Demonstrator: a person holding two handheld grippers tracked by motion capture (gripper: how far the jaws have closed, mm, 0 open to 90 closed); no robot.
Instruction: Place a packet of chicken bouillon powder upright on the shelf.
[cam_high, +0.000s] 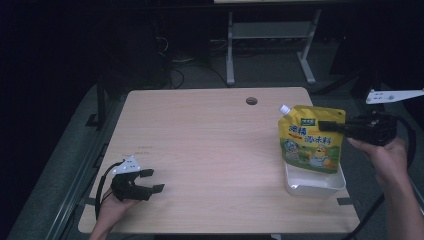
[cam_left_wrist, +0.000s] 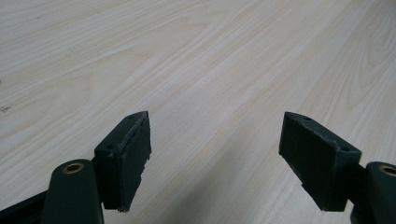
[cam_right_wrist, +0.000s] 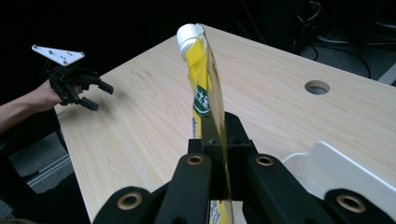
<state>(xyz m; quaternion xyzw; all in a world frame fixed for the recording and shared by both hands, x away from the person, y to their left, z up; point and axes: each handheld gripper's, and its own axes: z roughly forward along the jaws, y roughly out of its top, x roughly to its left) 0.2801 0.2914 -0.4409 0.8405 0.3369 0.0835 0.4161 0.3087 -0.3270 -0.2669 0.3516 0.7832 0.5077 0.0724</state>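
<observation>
A yellow spouted drink pouch (cam_high: 311, 139) with a white cap hangs upright over a white rectangular tray (cam_high: 315, 182) at the table's right side. My right gripper (cam_high: 336, 126) is shut on the pouch's upper right edge. In the right gripper view the pouch (cam_right_wrist: 204, 88) rises edge-on from between the closed jaws, with the tray's rim (cam_right_wrist: 336, 163) at the lower right. My left gripper (cam_high: 154, 180) rests open near the table's front left corner, a hand around it. In the left gripper view its pads (cam_left_wrist: 133, 154) stand wide apart over bare wood.
The light wooden table (cam_high: 210, 150) has a round cable hole (cam_high: 251, 101) near its far edge. A metal desk frame (cam_high: 270, 45) stands on the dark floor behind. The other hand's gripper (cam_right_wrist: 91, 93) appears far off in the right gripper view.
</observation>
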